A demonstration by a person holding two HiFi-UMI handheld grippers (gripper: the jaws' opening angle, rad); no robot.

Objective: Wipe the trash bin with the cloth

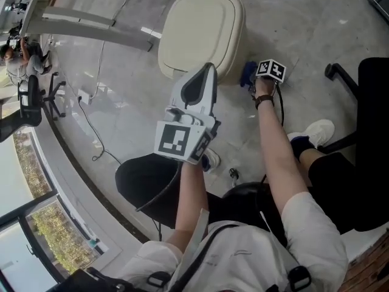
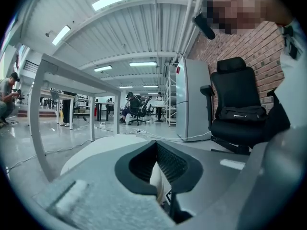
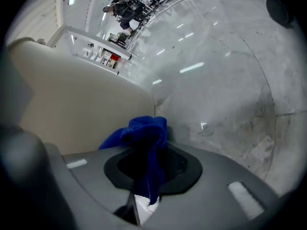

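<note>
A cream trash bin (image 1: 200, 32) with a closed lid stands on the grey floor ahead of me. My right gripper (image 1: 252, 78) is low beside the bin's right side, shut on a blue cloth (image 1: 248, 73). In the right gripper view the blue cloth (image 3: 144, 143) bunches between the jaws and rests against the bin's cream wall (image 3: 81, 104). My left gripper (image 1: 203, 72) is raised over the bin's near edge, its jaws closed together with nothing between them. In the left gripper view it (image 2: 157, 150) points out across the room over the bin's pale lid (image 2: 96, 150).
A black office chair (image 1: 364, 145) stands at the right, next to the person's white shoe (image 1: 316, 131). A white table frame (image 1: 91, 29) and a cable (image 1: 91, 126) run along the left. A low black stool (image 1: 146, 184) sits under the left arm.
</note>
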